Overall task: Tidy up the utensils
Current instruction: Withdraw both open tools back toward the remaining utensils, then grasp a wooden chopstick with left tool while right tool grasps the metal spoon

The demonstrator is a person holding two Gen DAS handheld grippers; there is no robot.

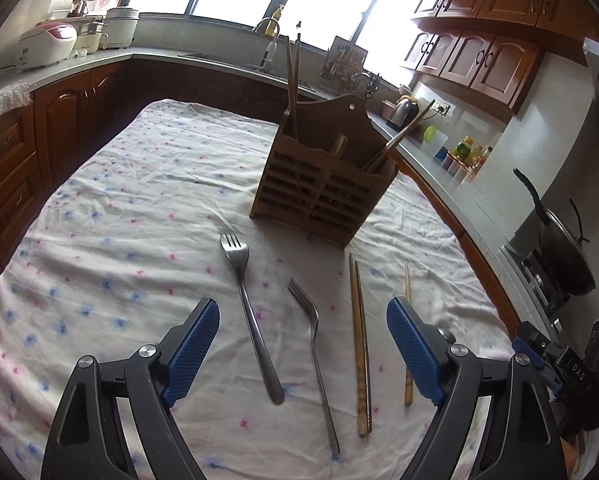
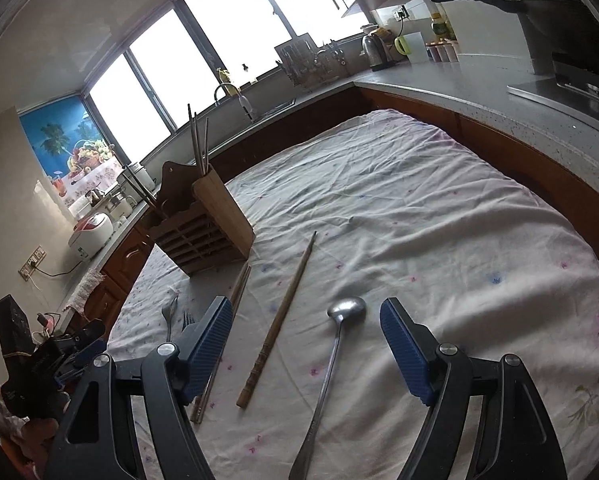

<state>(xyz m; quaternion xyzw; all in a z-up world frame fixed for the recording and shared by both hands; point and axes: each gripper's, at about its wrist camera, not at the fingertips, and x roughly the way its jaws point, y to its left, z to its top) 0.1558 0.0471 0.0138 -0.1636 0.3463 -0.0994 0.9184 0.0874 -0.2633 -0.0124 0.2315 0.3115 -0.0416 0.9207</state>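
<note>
On the cloth-covered worktop the utensil holder stands toward the far side, with chopsticks upright in its left compartment and more leaning from its right one. Before it, from left to right in the left wrist view, lie a fork, a second fork, a pair of chopsticks and a single chopstick. A spoon lies right of that single chopstick, well apart from the holder.

Only legible text I can find: white letters "DAS" on the black body of the right gripper, at the left wrist view's right edge. Nothing else reads.
</note>
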